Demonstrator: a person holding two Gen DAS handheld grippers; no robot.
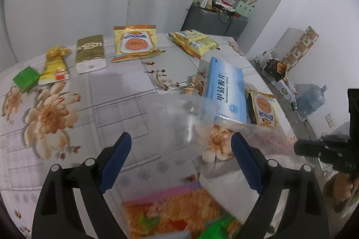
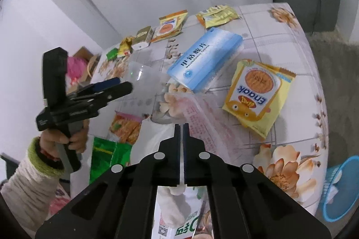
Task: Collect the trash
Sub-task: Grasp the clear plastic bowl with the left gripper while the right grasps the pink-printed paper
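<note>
Left gripper (image 1: 181, 144) jaws apart, right gripper (image 2: 181, 125) jaws together (nothing visibly between), blue box (image 2: 205, 58) ahead.

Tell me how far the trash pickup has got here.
Early. Done: a noodle packet and green wrapper seem already collected at the near edge. In hand: right gripper shut, apparently on the bag; left gripper open, empty. Left: blue box, Enaak bag and far wrappers lie on the table.

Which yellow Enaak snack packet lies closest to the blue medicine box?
The Enaak packet at the table's near right edge, beside the blue box; the other lies in the far row.
</note>
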